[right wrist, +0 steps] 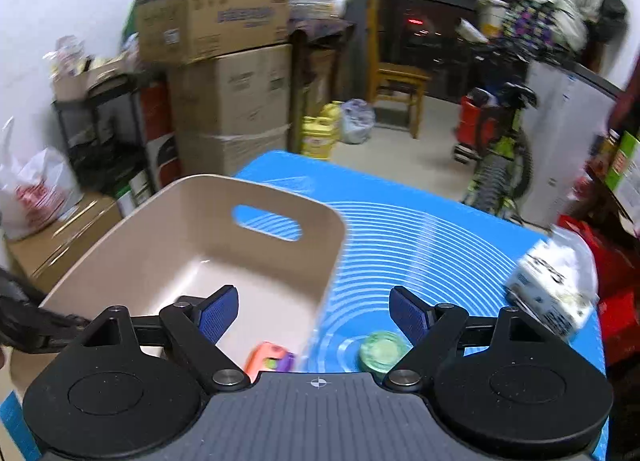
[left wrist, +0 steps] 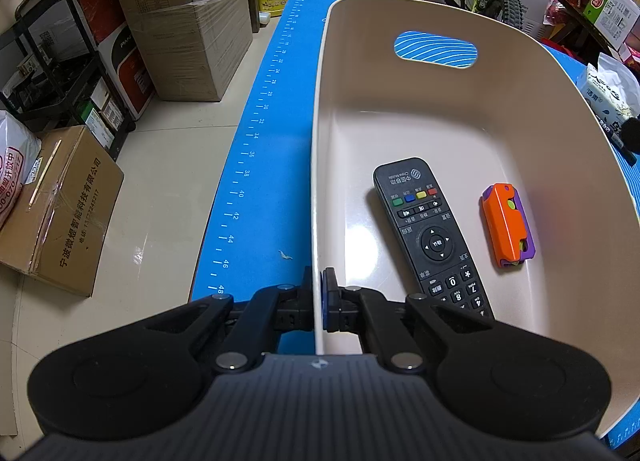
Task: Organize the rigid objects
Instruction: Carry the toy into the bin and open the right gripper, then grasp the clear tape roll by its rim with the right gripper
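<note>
left gripper [left wrist: 319,293]: clamped on bin [left wrist: 500,109] rim
right gripper [right wrist: 314,315]: jaws wide apart, above mat [right wrist: 420,229]
remote [left wrist: 430,237]: inside bin
orange toy [left wrist: 508,227]: inside bin, beside remote
green disc [right wrist: 382,353]: on mat, outside bin

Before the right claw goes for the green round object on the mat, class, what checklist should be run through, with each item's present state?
1. Left claw clamped on the bin's rim: ok.
2. Right claw open and empty: ok.
3. Green round object outside the bin on the blue mat: ok.
4. Object centred between the right fingers: not ok, it sits toward the right finger.
5. Room in the bin beside the remote and orange-purple toy: ok.
6. Object's exact shape: cannot tell, blurred.
</note>
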Demonstrator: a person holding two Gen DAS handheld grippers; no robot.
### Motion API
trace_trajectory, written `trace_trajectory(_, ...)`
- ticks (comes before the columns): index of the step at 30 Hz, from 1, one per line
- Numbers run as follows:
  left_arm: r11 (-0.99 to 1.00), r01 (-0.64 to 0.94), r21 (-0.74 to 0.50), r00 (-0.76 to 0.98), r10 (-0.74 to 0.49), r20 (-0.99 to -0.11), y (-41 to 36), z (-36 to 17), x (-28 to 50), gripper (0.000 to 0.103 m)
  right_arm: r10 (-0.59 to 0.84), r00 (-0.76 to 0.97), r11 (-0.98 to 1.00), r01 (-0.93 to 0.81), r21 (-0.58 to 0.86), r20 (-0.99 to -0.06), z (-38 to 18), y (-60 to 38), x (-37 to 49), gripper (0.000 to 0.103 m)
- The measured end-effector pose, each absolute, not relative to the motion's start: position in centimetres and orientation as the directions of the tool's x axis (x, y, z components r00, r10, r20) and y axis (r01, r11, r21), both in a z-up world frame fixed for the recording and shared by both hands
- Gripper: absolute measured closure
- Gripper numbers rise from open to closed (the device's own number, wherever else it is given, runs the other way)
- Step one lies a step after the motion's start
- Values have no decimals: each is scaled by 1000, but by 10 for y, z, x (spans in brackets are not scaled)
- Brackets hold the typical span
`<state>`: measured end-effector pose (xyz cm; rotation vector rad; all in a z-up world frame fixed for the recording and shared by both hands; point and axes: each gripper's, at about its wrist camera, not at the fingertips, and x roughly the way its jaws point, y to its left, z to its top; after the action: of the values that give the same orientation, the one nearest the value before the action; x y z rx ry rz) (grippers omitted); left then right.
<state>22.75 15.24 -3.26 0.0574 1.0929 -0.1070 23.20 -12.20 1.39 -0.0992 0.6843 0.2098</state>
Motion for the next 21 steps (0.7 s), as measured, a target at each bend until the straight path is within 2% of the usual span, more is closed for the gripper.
trace_trajectory(9, 993, 115, -8, 454, -60, -889, 153, -32, 228, 99, 71, 745, 993, -114, -22, -664, -17, -173, 229, 18)
trace_trajectory(21, 993, 114, -8, 454, -60, -889, 154, -32, 228, 99, 35, 697, 999, -21, 28, -717, -76, -213, 232, 21)
